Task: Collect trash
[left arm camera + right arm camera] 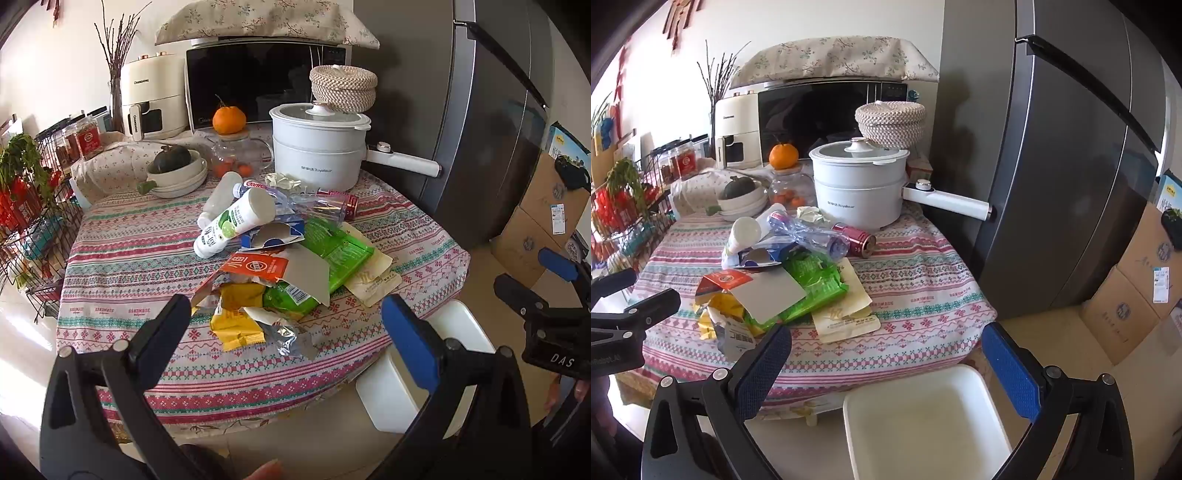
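A heap of trash lies on the patterned tablecloth [122,266]: a yellow wrapper [238,317], green packets [340,251], an orange carton piece [258,266], a white bottle [236,221], a crushed clear bottle [809,232] and a pink can [855,240]. My left gripper [284,310] is open and empty, hovering before the yellow wrapper. My right gripper [886,343] is open and empty, above a white bin [923,421] on the floor by the table's near edge. The bin also shows in the left wrist view [391,391].
A white electric pot [317,147], stacked bowls with a dark squash [177,173], a glass jar topped by an orange [229,122], a microwave [258,81] and an air fryer stand at the back. A wire rack [33,221] is left, a fridge [1052,166] and cardboard boxes [1134,295] right.
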### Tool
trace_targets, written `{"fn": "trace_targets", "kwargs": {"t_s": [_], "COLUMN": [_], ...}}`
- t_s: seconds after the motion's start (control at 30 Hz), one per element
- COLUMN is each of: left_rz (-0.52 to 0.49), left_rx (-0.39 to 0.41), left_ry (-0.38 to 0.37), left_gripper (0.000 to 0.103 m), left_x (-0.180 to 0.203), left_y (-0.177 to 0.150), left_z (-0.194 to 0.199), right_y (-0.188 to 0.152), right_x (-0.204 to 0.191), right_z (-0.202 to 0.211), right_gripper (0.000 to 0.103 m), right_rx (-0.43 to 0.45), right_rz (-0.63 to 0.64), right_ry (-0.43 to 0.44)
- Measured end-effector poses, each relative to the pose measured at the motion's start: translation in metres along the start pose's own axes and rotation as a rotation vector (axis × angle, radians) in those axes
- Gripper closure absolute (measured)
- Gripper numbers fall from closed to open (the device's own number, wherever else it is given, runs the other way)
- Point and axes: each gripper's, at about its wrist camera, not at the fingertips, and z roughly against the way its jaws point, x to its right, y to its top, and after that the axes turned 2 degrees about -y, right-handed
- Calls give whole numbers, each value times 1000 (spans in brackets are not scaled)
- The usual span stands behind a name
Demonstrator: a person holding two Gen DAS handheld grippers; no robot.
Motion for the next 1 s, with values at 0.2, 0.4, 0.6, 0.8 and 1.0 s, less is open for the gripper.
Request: {"fn": "trace_targets", "kwargs": {"t_s": [0.2,0.4,0.6,0.8,1.0], "left_rz": [0,5,1,18,40], "left_rx": [0,-5,-22,-13,-12], "left_ry": [0,-9,-37,-32,-5], "left_gripper": [1,1,1,1,1], "left_x": [1,1,-1,-7,-15], "left_y": [-1,-2,-3,-1,0], "left_z": [-1,-1,-1,0,-3], "right_y": [0,-1,-4,-8,-6], "right_x": [1,1,-1,3,11], "right_z": [-1,-2,-4,-8,-5], "right_gripper": [0,0,0,0,0], "right_rx": [-3,-5,-9,-53,-38], "right_rz": [-7,-8,-33,-69,-81], "right_ry": [5,7,3,18,12]}}
